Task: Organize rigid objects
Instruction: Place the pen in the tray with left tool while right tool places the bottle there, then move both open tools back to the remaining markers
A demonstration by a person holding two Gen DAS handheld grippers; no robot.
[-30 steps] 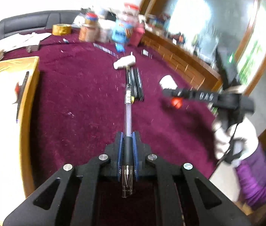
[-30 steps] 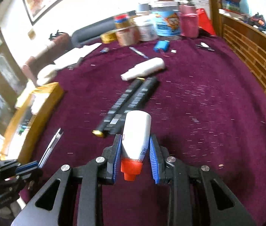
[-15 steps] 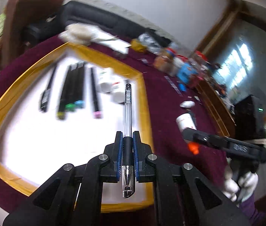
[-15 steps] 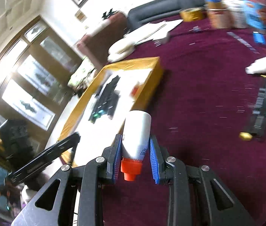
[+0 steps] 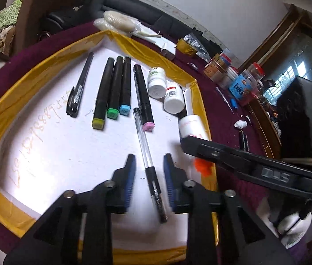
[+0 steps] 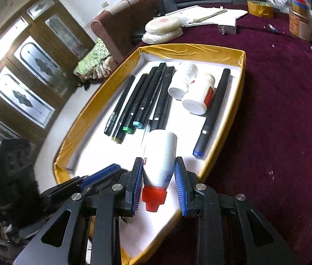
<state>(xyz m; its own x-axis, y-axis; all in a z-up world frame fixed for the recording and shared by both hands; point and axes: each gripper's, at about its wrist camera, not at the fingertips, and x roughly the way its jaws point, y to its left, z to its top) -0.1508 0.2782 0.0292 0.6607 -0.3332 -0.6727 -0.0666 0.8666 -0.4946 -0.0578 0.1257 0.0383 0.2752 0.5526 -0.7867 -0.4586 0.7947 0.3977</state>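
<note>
A yellow-rimmed tray [image 5: 5, 101] with a white floor holds several black markers [image 5: 113, 90], a black pen [image 5: 79, 88] and two white bottles [image 5: 173, 97]. My left gripper [image 5: 149, 170] is open over the tray; the clear pen [image 5: 148, 159] lies loose between its fingers on the tray floor. My right gripper [image 6: 158, 176] is shut on a white bottle with a red cap [image 6: 159, 161], held over the tray's near right corner [image 6: 233, 114]. That bottle also shows in the left wrist view [image 5: 192, 125].
The tray sits on a maroon table cloth [image 6: 288, 110]. Jars and containers [image 5: 237, 81] stand at the table's far side, with a yellow tape roll [image 6: 259, 7] and papers [image 6: 204, 14]. Two black markers [image 5: 244, 140] and a small white bottle [image 5: 240, 124] lie on the cloth.
My left gripper has opened and let go of the clear pen, which now lies in the tray. My right gripper has carried the white bottle over the tray.
</note>
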